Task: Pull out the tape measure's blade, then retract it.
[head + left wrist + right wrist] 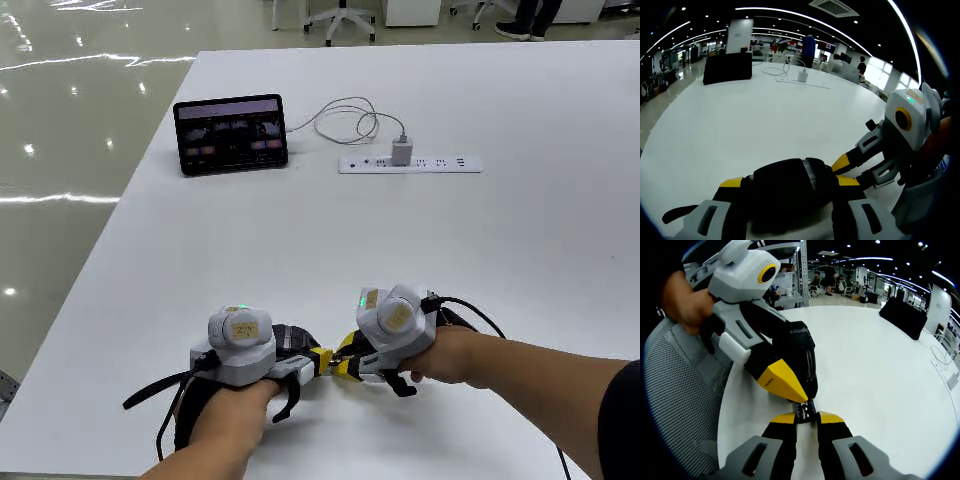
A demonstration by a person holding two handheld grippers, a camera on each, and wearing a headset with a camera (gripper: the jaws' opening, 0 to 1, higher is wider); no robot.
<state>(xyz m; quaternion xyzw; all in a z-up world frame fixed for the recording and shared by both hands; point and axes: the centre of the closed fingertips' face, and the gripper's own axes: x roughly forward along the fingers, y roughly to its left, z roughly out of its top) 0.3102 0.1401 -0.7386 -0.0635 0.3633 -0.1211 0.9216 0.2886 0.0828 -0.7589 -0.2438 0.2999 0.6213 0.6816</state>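
The white tabletop (400, 250) stands in a bright hall with a glossy floor (70, 100). At its near edge, the left claw (790, 181) is clamped on the black tape measure (790, 200), one yellow-tipped jaw on each side of the case, which sits low on the surface. Just beside it, meeting it tip to tip, the right claw (807, 416) is pressed together on the end of the blade (805, 410), which shows only as a short stub at the case mouth. Well beyond, a tablet (231, 133) stands propped. To its right lies a power strip (410, 163) with a charger (401, 152) and a looped cable (345, 118).
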